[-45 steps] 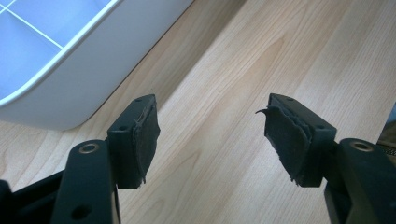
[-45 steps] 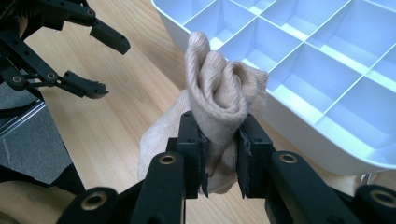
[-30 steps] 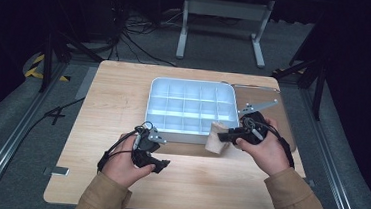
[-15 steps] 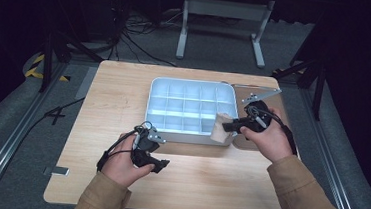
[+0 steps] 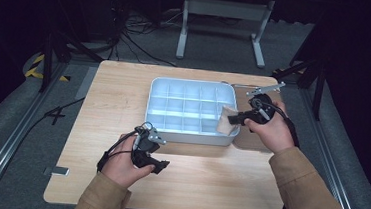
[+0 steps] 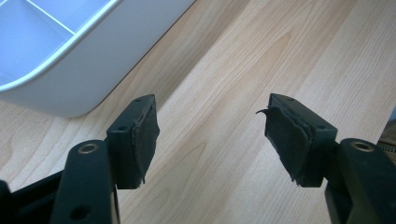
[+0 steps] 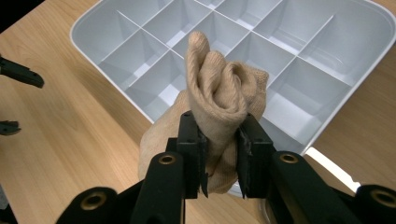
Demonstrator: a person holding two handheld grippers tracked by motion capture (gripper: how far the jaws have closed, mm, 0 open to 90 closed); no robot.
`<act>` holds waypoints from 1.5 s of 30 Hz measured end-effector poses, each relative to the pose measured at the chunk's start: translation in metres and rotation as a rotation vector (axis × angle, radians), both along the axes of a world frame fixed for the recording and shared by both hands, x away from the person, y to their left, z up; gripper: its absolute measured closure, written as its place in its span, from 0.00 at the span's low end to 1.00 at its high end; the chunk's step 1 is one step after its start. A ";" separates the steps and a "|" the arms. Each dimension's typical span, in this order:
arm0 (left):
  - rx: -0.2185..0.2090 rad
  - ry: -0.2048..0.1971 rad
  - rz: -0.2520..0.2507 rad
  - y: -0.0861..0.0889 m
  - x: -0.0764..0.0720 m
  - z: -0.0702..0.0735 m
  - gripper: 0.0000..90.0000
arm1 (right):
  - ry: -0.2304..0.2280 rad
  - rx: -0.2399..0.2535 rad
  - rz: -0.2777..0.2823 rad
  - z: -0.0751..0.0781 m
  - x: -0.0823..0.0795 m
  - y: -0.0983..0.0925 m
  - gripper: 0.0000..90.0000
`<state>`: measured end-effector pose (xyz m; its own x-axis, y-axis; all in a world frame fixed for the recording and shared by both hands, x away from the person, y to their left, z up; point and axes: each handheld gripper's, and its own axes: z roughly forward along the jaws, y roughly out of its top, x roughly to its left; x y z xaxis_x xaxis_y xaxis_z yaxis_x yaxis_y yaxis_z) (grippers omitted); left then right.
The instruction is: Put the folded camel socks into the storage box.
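Note:
A rolled beige sock [image 7: 219, 100] is pinched between the jaws of my right gripper [image 7: 218, 144], which is shut on it. In the high view the sock [image 5: 227, 120] hangs over the near right corner of the white compartment tray [image 5: 188, 135], with the right gripper [image 5: 233, 120] coming in from the tray's right side. My left gripper [image 5: 159, 166] rests low over the wooden table in front of the tray. In the left gripper view its jaws [image 6: 210, 135] stand open over bare wood, and the tray's rounded corner [image 6: 70, 88] lies ahead to the left.
The tray has several open white compartments [image 7: 224, 32]. A brown mat [image 5: 251, 140] lies on the table under my right hand. The table edges drop to dark floor with cables and a metal stand [image 5: 223, 9] behind.
My right gripper has carried the sock up and back from in front of the tray's near right corner to above that corner. The left gripper has stayed put.

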<state>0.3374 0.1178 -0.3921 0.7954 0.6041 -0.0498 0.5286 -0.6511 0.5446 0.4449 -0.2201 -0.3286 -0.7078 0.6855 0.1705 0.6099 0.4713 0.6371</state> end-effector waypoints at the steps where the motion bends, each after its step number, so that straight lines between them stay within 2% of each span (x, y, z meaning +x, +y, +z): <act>1: -0.001 0.000 0.000 0.000 0.000 0.000 0.39 | -0.001 -0.004 -0.004 -0.001 0.002 -0.001 0.82; 5: -0.006 0.000 0.003 0.000 -0.001 0.000 0.39 | -0.003 -0.016 -0.019 -0.006 0.010 -0.004 0.82; 18: 0.003 0.002 0.011 0.005 -0.002 -0.001 0.39 | -0.012 -0.104 -0.039 -0.023 0.027 -0.003 0.82; 21: 0.004 0.005 0.023 0.008 -0.005 -0.001 0.39 | -0.022 -0.146 -0.024 -0.028 0.030 0.001 0.82; 22: 0.004 0.005 0.023 0.008 -0.005 -0.001 0.39 | -0.022 -0.146 -0.024 -0.028 0.030 0.001 0.82; 23: 0.001 -0.001 0.022 0.009 -0.005 -0.001 0.39 | -0.026 -0.176 -0.019 -0.031 0.031 0.004 0.82; 29: 0.006 0.010 0.035 0.014 -0.007 -0.001 0.39 | -0.028 -0.222 -0.006 -0.036 0.035 0.009 0.82; 31: 0.008 0.013 0.040 0.015 -0.007 -0.002 0.39 | -0.035 -0.255 -0.001 -0.039 0.036 0.011 0.82; 39: 0.012 0.015 0.049 0.018 -0.009 -0.003 0.39 | -0.017 -0.321 0.028 -0.048 0.036 0.019 0.82; 45: 0.011 0.019 0.061 0.021 -0.011 -0.003 0.38 | 0.030 -0.342 0.030 -0.057 0.036 0.025 0.82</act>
<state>0.3264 0.1392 -0.3949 0.7558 0.6523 -0.0574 0.5780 -0.6233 0.5268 0.4807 -0.1953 -0.3855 -0.7270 0.6852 -0.0448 0.6082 0.6729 0.4211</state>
